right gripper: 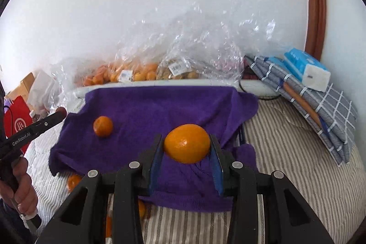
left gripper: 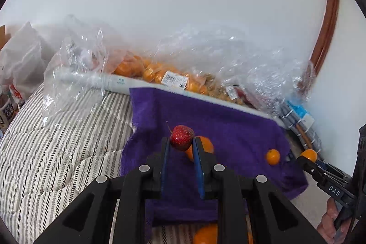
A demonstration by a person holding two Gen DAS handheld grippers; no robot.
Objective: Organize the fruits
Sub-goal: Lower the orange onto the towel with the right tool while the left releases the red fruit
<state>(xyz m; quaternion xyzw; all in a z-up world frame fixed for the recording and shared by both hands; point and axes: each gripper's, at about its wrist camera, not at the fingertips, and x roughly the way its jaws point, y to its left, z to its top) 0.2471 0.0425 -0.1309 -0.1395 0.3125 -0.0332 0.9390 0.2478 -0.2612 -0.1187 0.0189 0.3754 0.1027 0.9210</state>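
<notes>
Gripping: left gripper (left gripper: 181,143) is clamped on a red fruit (left gripper: 181,137); right gripper (right gripper: 186,148) is clamped on an orange (right gripper: 187,143).
Red fruit: speckled, stemmed, held between the blue pads (left gripper: 197,159) above the towel (left gripper: 228,120).
Orange: held over the towel's near right part.
Towel: purple, spread on striped bedding (left gripper: 57,152).
Loose fruit: a small orange (right gripper: 103,126) lies on the towel; another (right gripper: 73,182) lies on the bedding at its near left edge.
Bags (right gripper: 141,70): clear plastic, holding oranges, along the wall behind the towel.
</notes>
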